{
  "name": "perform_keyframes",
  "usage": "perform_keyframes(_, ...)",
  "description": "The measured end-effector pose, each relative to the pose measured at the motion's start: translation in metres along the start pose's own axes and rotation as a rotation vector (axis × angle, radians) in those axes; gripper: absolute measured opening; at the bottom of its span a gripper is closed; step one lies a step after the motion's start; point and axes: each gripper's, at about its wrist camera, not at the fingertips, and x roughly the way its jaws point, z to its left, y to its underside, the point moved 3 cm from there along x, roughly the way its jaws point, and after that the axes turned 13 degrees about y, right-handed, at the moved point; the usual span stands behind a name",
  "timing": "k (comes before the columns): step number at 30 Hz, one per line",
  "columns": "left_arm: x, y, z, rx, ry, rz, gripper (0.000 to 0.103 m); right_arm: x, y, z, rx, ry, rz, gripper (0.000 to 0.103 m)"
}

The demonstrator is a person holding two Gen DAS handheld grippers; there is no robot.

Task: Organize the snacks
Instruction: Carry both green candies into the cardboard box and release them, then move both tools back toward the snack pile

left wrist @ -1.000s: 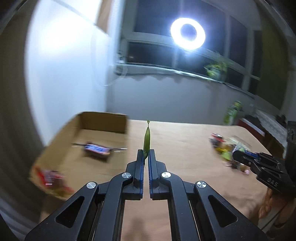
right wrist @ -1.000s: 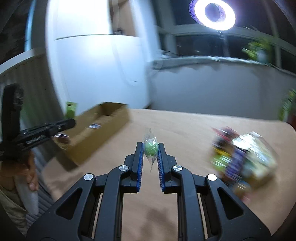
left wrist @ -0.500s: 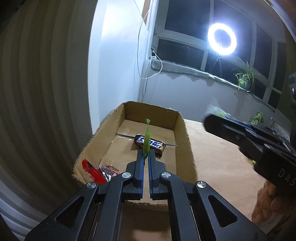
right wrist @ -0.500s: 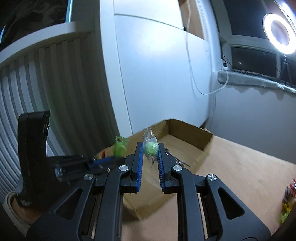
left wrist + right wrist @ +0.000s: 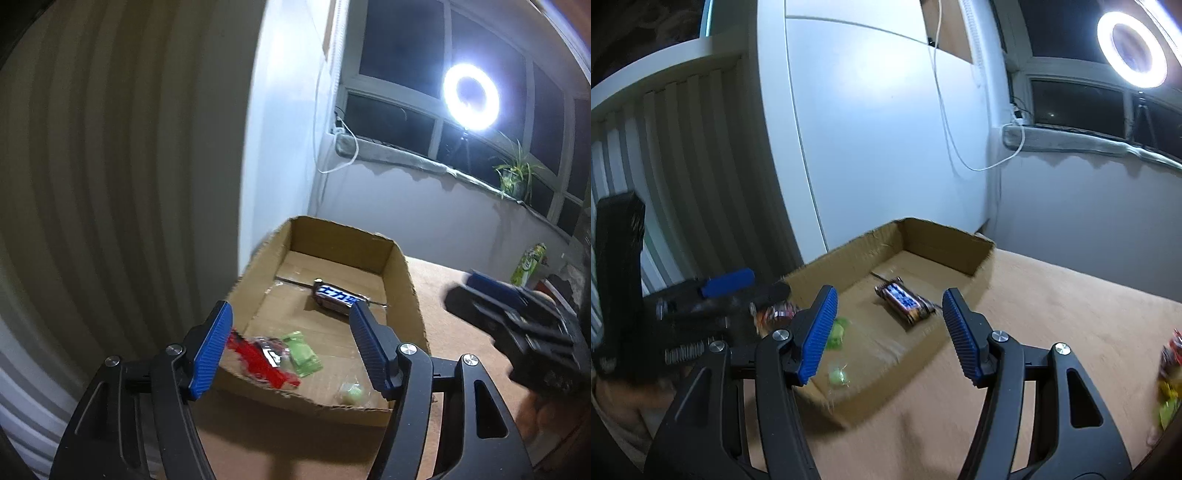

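Note:
An open cardboard box (image 5: 402, 273) (image 5: 975, 254) sits at the table's left end. Inside lie a dark bar with a blue label (image 5: 338, 297) (image 5: 905, 301), a red packet (image 5: 258, 354), a flat green packet (image 5: 301, 352) (image 5: 836, 332) and a small wrapped green candy (image 5: 351, 392) (image 5: 837, 376). My left gripper (image 5: 290, 343) hovers over the box's near end, its jaws opening with nothing between them. My right gripper (image 5: 888, 332) hovers over the box from the right side, jaws opening too, empty. Each gripper appears at the edge of the other's view.
A pile of loose snacks (image 5: 1169, 373) lies at the table's right edge. A white cabinet (image 5: 886, 147) and ribbed wall stand behind the box. A ring light (image 5: 471, 96), a potted plant (image 5: 515, 177) and a green carton (image 5: 530, 264) are near the window.
Both grippers swung left over the box and went from shut to open. The flat green packet left the left gripper and the wrapped green candy left the right; both now lie in the box.

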Motion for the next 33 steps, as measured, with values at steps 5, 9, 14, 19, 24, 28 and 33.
perform_keyframes(5, -0.003, -0.003, 0.000, -0.010, -0.040, -0.009, 0.072, -0.010, 0.008, -0.005, 0.005, 0.017, 0.006, 0.063)
perform_keyframes(9, -0.008, -0.006, -0.017, 0.028, -0.064, -0.007, 0.072, -0.024, 0.006, -0.008, 0.016, 0.014, -0.019, 0.067)
perform_keyframes(14, -0.023, -0.010, -0.042, 0.100, -0.094, -0.028, 0.077, -0.042, 0.007, -0.011, 0.008, 0.037, -0.048, 0.076)
perform_keyframes(19, -0.034, -0.013, -0.058, 0.151, -0.105, -0.060, 0.079, -0.049, 0.008, -0.016, 0.017, 0.047, -0.051, 0.076)
perform_keyframes(24, -0.040, -0.015, -0.065, 0.171, -0.105, -0.065, 0.079, -0.054, 0.009, -0.018, 0.022, 0.045, -0.052, 0.076)
perform_keyframes(28, -0.040, -0.013, -0.068, 0.180, -0.102, -0.057, 0.079, -0.058, 0.014, -0.022, 0.030, 0.047, -0.047, 0.081)
perform_keyframes(33, -0.037, -0.008, -0.076, 0.192, -0.083, -0.044, 0.079, -0.060, 0.025, -0.028, 0.037, 0.057, -0.027, 0.082)
